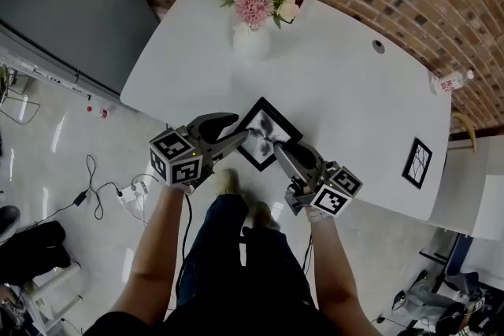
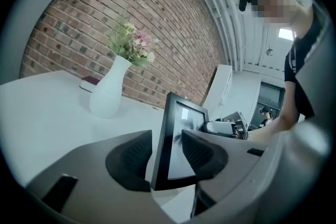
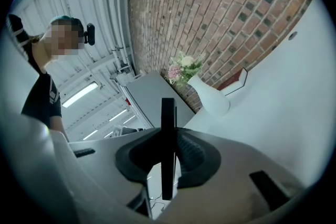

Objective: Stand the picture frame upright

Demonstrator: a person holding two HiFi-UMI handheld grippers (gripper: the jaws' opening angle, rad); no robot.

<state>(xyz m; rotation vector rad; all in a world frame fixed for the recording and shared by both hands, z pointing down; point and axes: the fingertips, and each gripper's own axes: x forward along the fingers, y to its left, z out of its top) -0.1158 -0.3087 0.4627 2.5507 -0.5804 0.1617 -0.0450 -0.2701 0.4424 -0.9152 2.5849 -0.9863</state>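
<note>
The black picture frame (image 1: 268,130), holding a grey print, sits at the near edge of the white table (image 1: 339,90), held between both grippers. My right gripper (image 1: 281,151) is shut on the frame's near right side. In the right gripper view the frame (image 3: 167,128) runs edge-on between the pads of that gripper (image 3: 169,157). My left gripper (image 1: 239,128) straddles the frame's left corner. In the left gripper view the frame (image 2: 181,123) stands obliquely between the wide jaws of this gripper (image 2: 167,157), and the pads do not visibly press on it.
A white vase of flowers (image 1: 250,39) stands at the table's far side, beyond the frame (image 2: 107,92). A second black frame (image 1: 416,163) lies at the right end. A bottle (image 1: 453,80) lies by the brick wall. Cables (image 1: 94,193) trail on the floor at left.
</note>
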